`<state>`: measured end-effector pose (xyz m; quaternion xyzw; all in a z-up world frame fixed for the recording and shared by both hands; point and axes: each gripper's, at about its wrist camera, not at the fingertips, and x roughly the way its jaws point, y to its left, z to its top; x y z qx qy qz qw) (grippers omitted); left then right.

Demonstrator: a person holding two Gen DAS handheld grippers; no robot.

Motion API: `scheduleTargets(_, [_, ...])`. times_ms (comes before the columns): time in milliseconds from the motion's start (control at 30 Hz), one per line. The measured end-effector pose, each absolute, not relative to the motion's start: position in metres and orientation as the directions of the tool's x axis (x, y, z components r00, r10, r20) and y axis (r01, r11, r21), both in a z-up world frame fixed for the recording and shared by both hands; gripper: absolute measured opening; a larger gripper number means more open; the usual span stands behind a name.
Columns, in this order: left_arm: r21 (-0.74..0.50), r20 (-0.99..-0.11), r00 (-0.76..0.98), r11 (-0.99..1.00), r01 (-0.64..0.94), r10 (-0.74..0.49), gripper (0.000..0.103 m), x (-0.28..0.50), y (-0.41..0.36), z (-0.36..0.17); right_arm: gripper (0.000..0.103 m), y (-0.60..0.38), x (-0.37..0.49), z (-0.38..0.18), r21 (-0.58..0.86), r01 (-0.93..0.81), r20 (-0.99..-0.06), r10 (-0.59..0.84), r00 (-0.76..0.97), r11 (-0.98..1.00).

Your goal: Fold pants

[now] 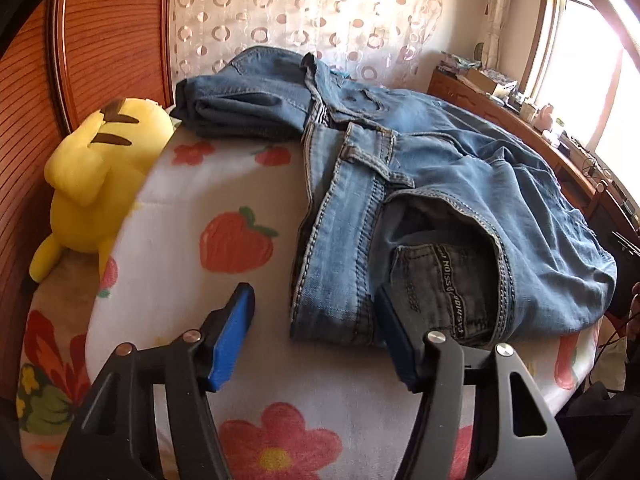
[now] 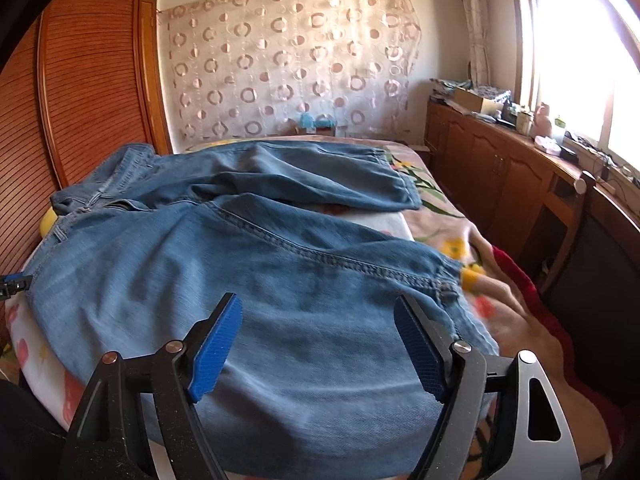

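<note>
- The light-blue washed denim pants (image 1: 460,184) lie spread on a white quilt printed with red strawberries and flowers (image 1: 240,184) on the bed; the waistband end sits near in the left wrist view, and a leg runs to the far right in the right wrist view (image 2: 304,176)
- A second pair of darker folded jeans (image 1: 244,108) rests at the far left, just beside a yellow plush toy (image 1: 100,172)
- The left claw (image 1: 316,320) stands released, its blue pads either side of the near waistband corner, gripping nothing; the right claw (image 2: 320,340) is likewise released, hovering over the broad seat or thigh panel
- Denim of this kind probably handles as soft and limp yet fairly heavy; it drapes, does not slip much, and is not fragile
- The stitched waistband (image 1: 340,216) and the thick side seam (image 2: 340,260) look the firmest holds; a pinch on a single flat layer could slide off or drag only the top ply
</note>
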<state>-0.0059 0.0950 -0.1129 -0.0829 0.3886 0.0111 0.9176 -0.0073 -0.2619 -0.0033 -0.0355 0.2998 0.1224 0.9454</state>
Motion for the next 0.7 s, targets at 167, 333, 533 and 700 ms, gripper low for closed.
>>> scheduleTargets(167, [-0.157, -0.705, 0.706, 0.986, -0.055, -0.073, 0.048, -0.006, 0.092, -0.112, 0.081, -0.257, -0.014, -0.001, 0.008, -0.242, -0.582, 0.201, 0.788, 0.970])
scheduleTargets(333, [-0.154, -0.698, 0.711, 0.987, -0.036, -0.083, 0.034, -0.010, 0.089, -0.112, 0.081, -0.255, -0.020, -0.002, 0.016, -0.235, -0.590, 0.199, 0.783, 0.972])
scheduleTargets(533, [-0.152, -0.625, 0.772, 0.988, 0.025, -0.116, 0.018, -0.023, 0.082, -0.086, 0.081, -0.260, -0.015, -0.003, 0.029, -0.244, -0.597, 0.212, 0.774, 0.969])
scheduleTargets(700, [-0.109, -0.566, 0.815, 0.991, 0.077, -0.126, 0.017, -0.025, 0.069, -0.054, 0.081, -0.265, -0.006, -0.002, 0.049, -0.258, -0.591, 0.236, 0.772, 0.965])
